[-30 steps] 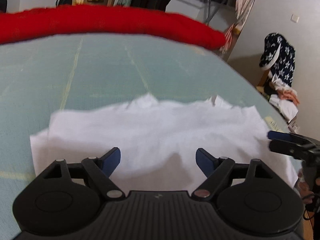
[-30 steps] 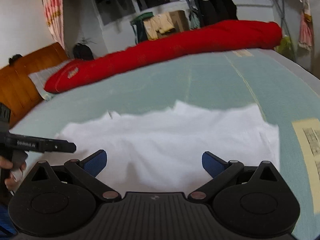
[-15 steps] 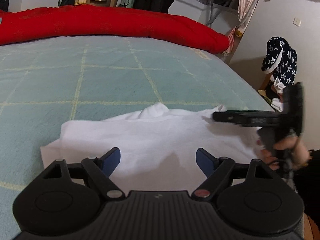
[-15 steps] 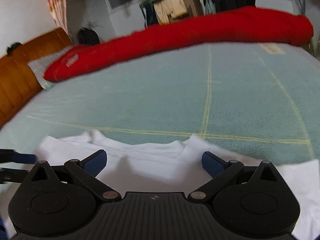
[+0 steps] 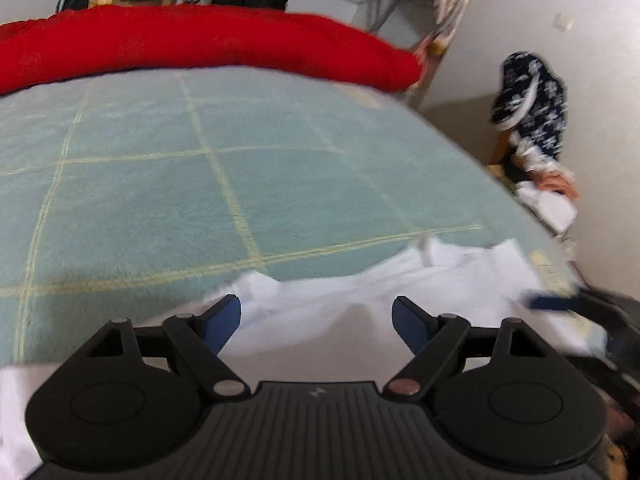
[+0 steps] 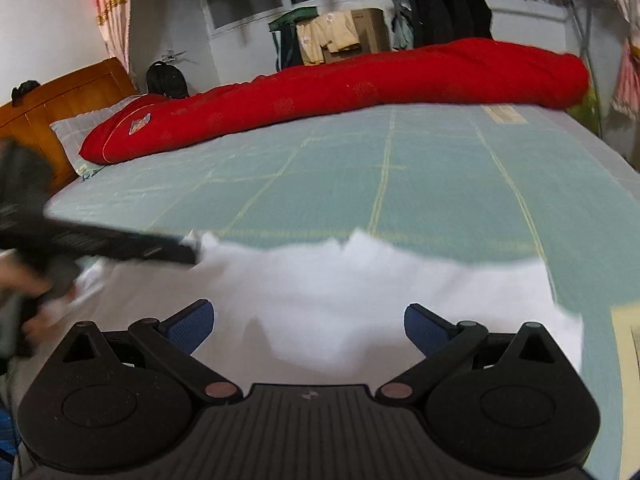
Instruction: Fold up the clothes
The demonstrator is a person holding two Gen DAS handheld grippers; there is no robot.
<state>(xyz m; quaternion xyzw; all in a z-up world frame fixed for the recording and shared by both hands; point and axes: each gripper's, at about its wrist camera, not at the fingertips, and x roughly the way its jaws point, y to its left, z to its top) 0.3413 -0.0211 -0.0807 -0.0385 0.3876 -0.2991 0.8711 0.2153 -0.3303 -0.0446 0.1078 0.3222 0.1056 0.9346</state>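
Observation:
A white garment (image 5: 360, 292) lies flat on the teal bed cover near the front edge; it also shows in the right wrist view (image 6: 340, 288). My left gripper (image 5: 316, 320) is open and empty just above the garment's near part. My right gripper (image 6: 306, 324) is open and empty above the garment too. The right gripper shows at the right edge of the left wrist view (image 5: 568, 304), low by the garment's right side. The left gripper shows blurred at the left of the right wrist view (image 6: 100, 240), its tip at the garment's far left edge.
A long red quilt (image 6: 360, 84) lies along the far side of the bed (image 5: 160, 184). A wooden headboard (image 6: 60, 104) and a pillow are at far left. A clothes pile with a dark patterned garment (image 5: 532, 104) sits beside the bed on the right.
Both grippers have shifted over the garment with much camera motion. The right gripper dropped from mid-height to low at the garment's right side. Both stayed open.

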